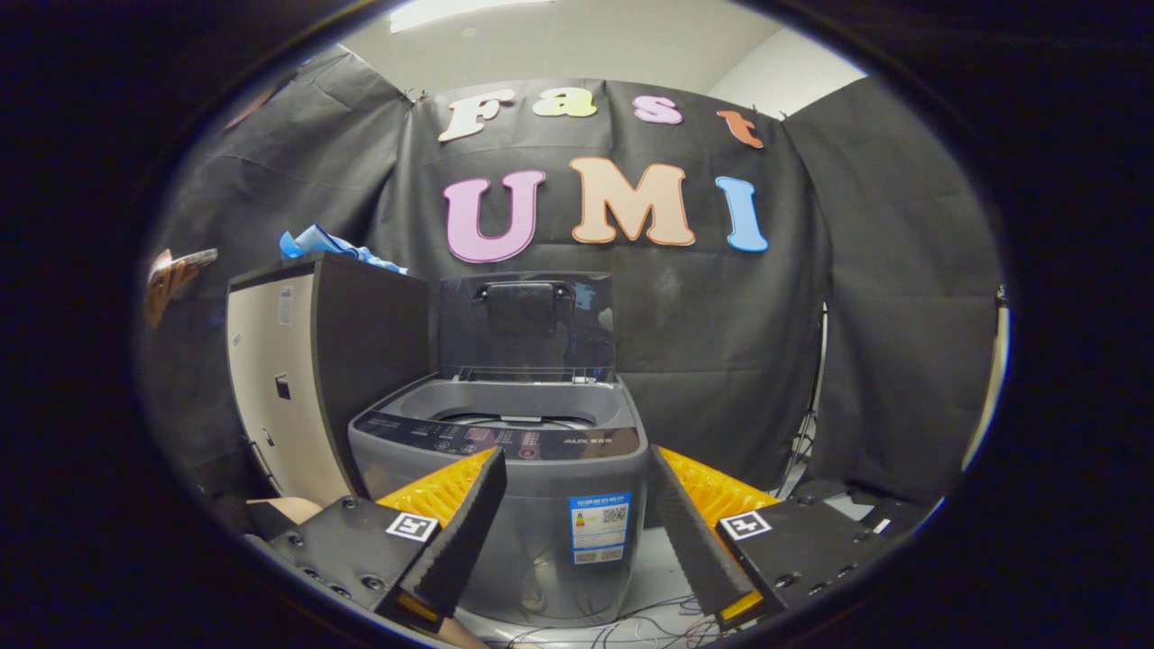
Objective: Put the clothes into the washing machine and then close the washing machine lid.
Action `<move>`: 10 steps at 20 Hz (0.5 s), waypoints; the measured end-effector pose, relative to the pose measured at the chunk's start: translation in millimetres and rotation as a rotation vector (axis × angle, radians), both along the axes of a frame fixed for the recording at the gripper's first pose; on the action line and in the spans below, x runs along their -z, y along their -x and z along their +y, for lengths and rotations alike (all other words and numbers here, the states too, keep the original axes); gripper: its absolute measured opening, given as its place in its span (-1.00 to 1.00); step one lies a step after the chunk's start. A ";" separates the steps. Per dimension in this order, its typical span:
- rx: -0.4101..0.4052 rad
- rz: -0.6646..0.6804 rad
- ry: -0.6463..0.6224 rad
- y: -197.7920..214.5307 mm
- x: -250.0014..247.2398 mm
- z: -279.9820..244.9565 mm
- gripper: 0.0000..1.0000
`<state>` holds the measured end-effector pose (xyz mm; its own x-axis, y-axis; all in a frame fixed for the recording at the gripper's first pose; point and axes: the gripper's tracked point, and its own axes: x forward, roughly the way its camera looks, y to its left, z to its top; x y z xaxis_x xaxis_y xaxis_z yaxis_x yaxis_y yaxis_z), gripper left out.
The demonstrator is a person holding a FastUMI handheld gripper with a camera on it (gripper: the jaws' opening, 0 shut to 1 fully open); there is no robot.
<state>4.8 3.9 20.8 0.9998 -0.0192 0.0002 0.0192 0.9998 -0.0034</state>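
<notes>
Gripper view is looking straight at a grey plastic top-loading washing machine (527, 487) that is standing just ahead of the tongs (577, 532). The tongs are spreading wide, and nothing is sitting between the two black ridged fingers (460, 541). They are pointing forward, one to each side of the machine's front.

The dark see-through washing machine lid (526, 326) is standing up at the back of the machine, so the round tub is lying open. From here I cannot tell if anything is lying down in the tub.

The clothes are a crumpled bright blue cloth (326, 245). It is lying on top of a tall dark cabinet with a pale side panel (306, 379). That cabinet is standing right beside the machine, on the left of the tongs. So the blue cloth is sitting up high, beyond the left finger and well apart from both fingers. It looks stretched out sideways along the cabinet top.

I think the task is only just starting, because the cloth is not in the machine yet and the lid is not down. The next move probably needs the tongs to be going up and to the left, over the cabinet top, before pinching the cloth.
</notes>
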 end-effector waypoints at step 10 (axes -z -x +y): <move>0.000 -0.001 0.000 -0.1 -0.2 0.1 0.95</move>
